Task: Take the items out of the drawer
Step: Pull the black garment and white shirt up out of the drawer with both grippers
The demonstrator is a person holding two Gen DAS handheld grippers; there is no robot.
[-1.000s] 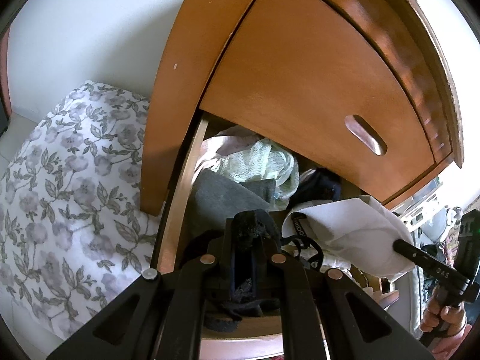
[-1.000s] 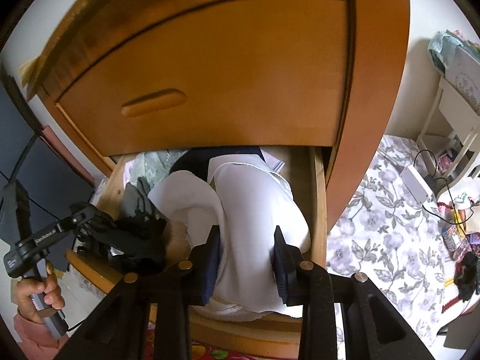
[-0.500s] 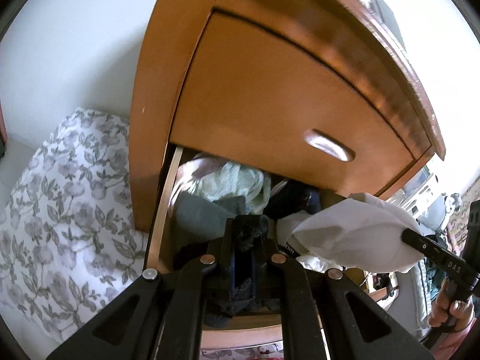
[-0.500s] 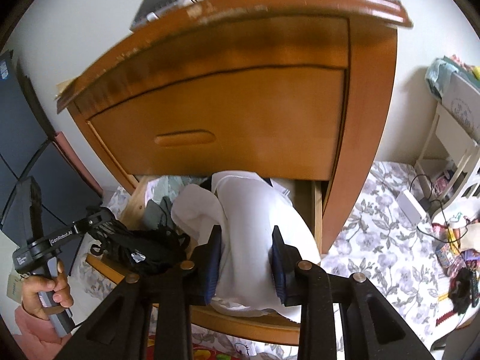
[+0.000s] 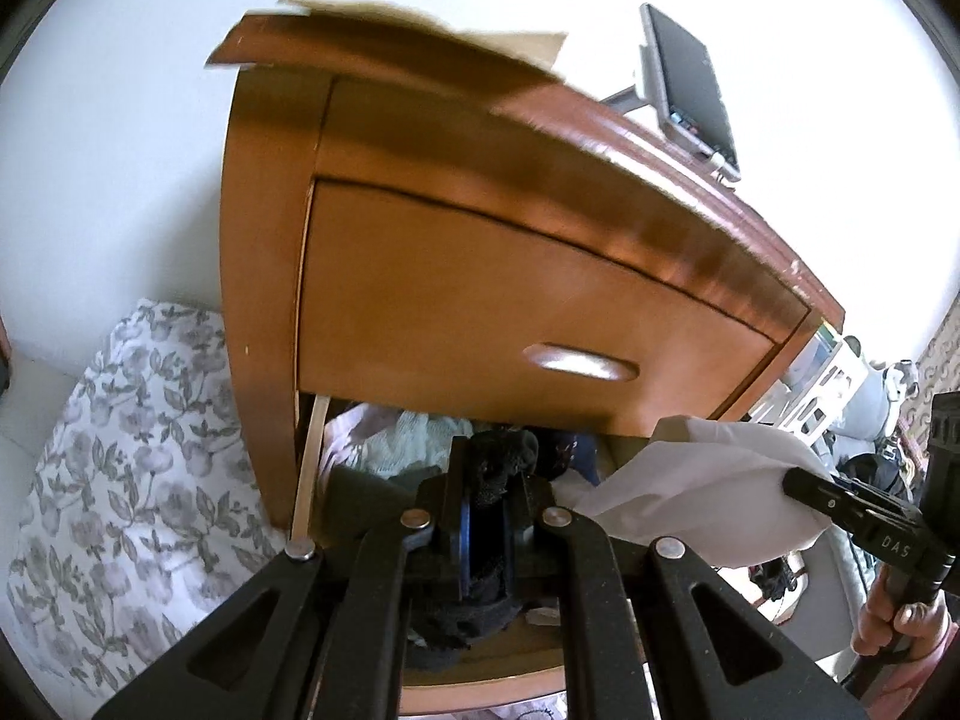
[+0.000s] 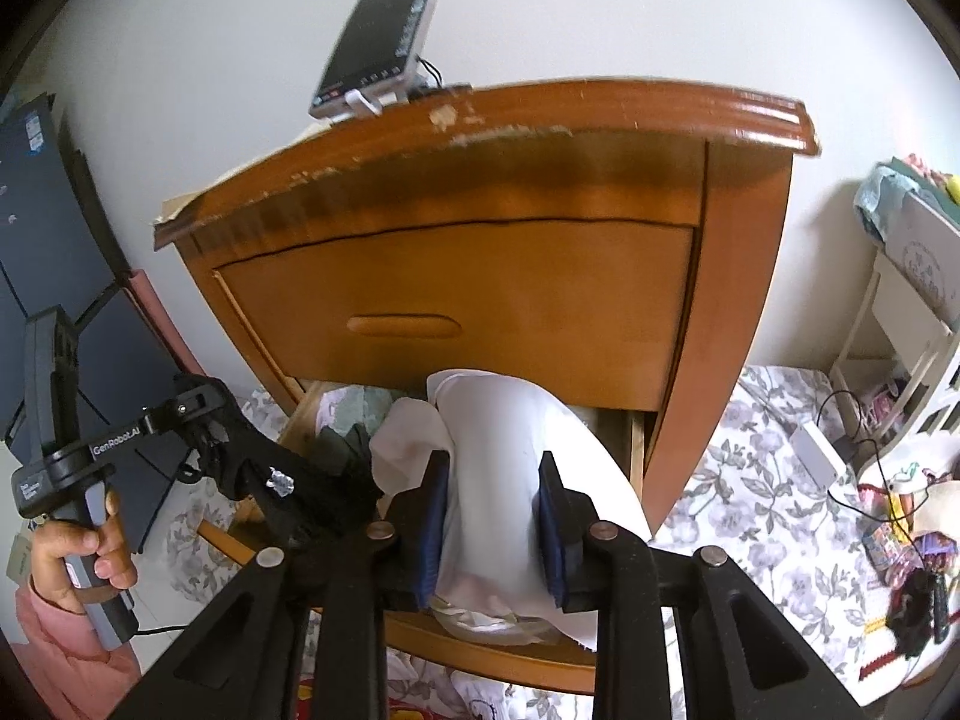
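While the left gripper [image 5: 487, 519] pinches black lace [image 5: 501, 468] tight at lower centre, the right gripper's [image 6: 493, 525] jaws are closing on white cloth [image 6: 504, 480] above the drawer [image 6: 480, 651].

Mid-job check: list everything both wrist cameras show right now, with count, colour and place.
White garment: one, between right tool's pads, over open drawer.
Black garment: one, pinched in left tool.
Drawer: one, lower, open, wooden; grey and pale green clothes inside.
Upper drawer: one, closed.
Tablet: one, dark, atop the cabinet.
Floral bedding: grey-white, beside the cabinet.
Left tool: shut.
Right tool: closing.
Hands: two, gripping handles.
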